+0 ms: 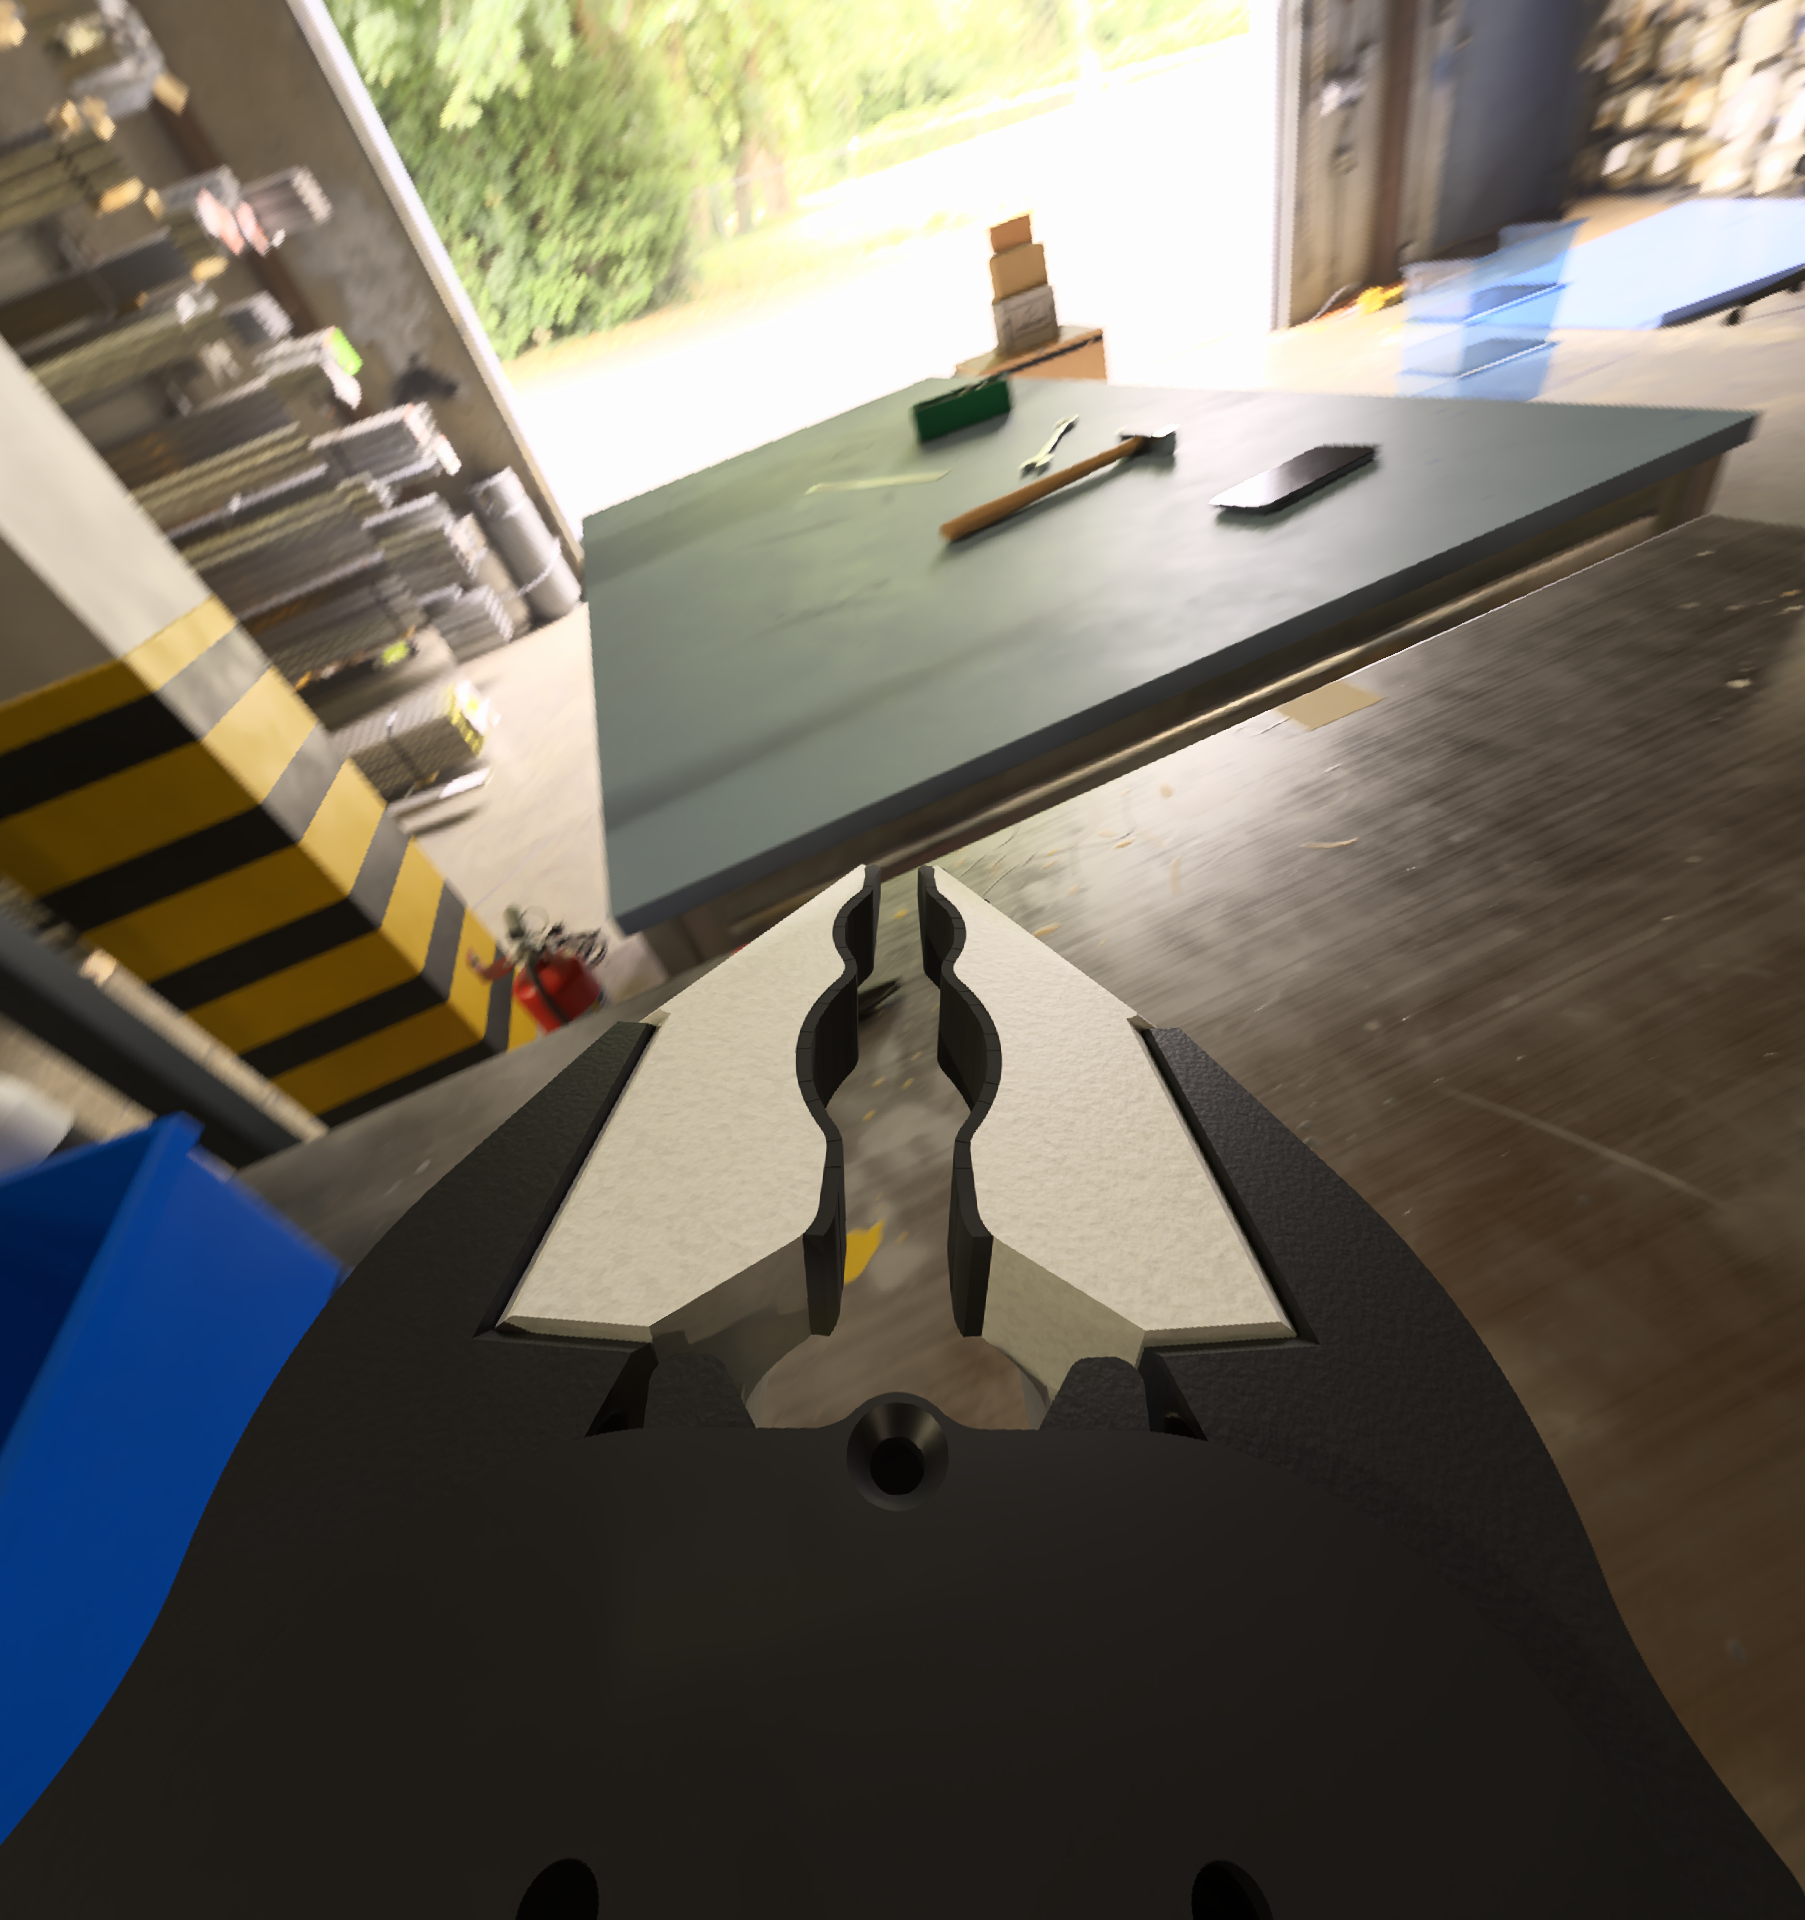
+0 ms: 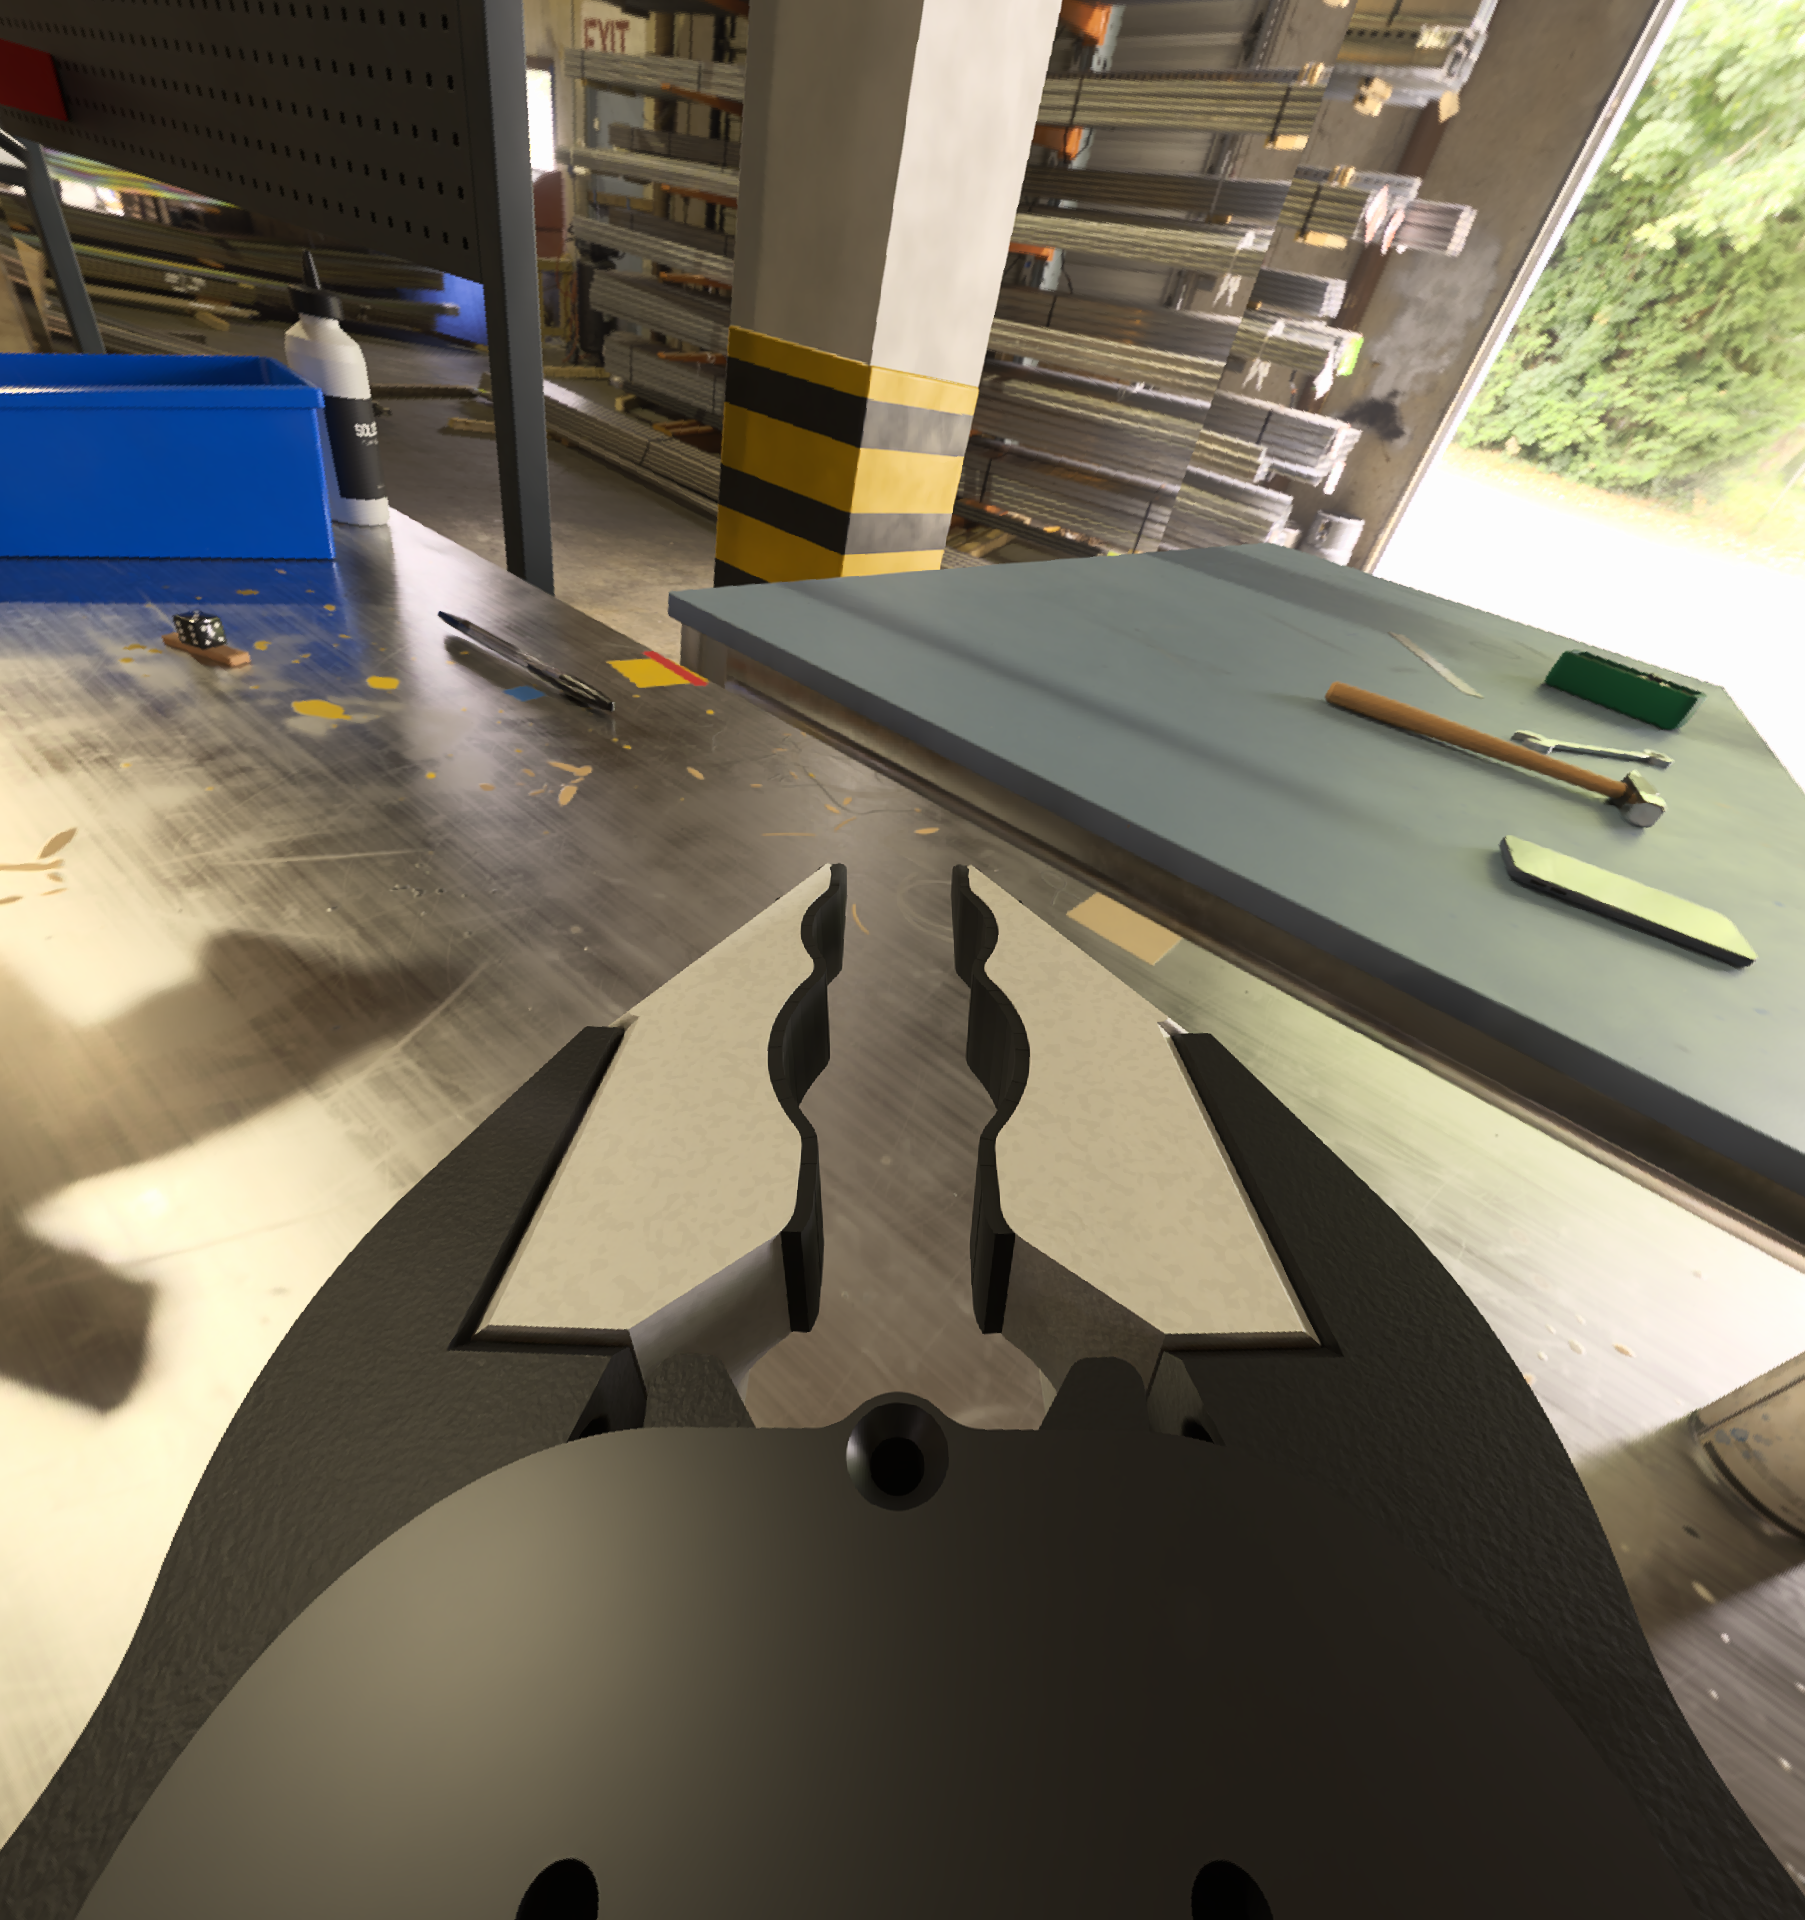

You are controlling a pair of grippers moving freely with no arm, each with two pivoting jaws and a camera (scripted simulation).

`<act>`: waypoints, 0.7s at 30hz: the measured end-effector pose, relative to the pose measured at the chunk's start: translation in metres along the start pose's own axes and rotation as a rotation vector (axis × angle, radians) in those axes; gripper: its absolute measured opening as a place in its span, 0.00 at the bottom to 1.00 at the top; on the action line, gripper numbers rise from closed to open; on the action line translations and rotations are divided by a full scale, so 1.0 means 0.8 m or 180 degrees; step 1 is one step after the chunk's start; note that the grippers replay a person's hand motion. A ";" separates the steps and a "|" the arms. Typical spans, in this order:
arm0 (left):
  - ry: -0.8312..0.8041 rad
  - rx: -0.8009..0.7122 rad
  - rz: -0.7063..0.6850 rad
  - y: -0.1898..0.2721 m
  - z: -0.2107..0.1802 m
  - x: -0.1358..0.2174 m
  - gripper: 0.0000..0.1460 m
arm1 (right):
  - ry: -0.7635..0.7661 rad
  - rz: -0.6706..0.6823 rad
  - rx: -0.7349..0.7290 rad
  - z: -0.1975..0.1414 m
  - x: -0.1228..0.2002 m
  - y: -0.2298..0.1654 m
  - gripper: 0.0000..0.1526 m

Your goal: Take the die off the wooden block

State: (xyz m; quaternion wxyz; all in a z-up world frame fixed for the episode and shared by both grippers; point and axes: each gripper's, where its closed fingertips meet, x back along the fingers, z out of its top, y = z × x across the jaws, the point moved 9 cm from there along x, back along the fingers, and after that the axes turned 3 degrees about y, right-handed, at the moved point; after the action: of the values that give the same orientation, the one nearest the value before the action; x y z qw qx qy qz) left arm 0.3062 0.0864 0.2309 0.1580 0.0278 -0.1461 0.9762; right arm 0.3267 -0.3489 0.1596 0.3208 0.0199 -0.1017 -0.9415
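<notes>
A black die with white pips [image 2: 199, 628] sits on a small flat wooden block [image 2: 214, 655] on the scratched metal table [image 2: 358, 935], far off at the upper left of the right wrist view, in front of a blue bin. My right gripper [image 2: 898, 883] is a little open and empty, low over the metal table, well to the right of the die. My left gripper [image 1: 896, 883] has its jaws almost together with nothing between them, over the same metal table [image 1: 1397, 935]. The die and block do not show in the left wrist view.
A blue bin [image 2: 129, 468], a white bottle [image 2: 342, 416] and a pen [image 2: 524, 660] lie near the die. A grey table [image 2: 1189, 779] beside it holds a hammer [image 2: 1480, 740], a wrench, a phone [image 2: 1625, 914] and a green box [image 2: 1620, 688]. The blue bin [image 1: 67, 1351] is close at the left gripper's left.
</notes>
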 end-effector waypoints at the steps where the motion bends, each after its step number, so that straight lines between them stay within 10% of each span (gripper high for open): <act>1: -0.0078 0.0044 0.0077 -0.014 -0.004 0.009 0.06 | -0.0004 0.0020 -0.0013 -0.004 0.002 0.000 0.13; 8: -0.1115 -0.0127 0.0380 -0.125 -0.040 0.047 0.06 | 0.0115 0.0214 -0.0481 -0.018 0.010 0.017 0.03; 21: -0.3669 -0.0315 -0.0807 -0.196 -0.170 -0.017 0.08 | 0.0003 0.0191 -0.0299 -0.032 0.008 0.015 0.00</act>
State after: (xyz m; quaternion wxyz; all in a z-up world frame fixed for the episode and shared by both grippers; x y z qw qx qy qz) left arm 0.3674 0.2646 0.1430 0.1697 0.5635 -0.2492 0.7692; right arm 0.3315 -0.3663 0.1367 0.3496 0.0022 -0.0579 -0.9351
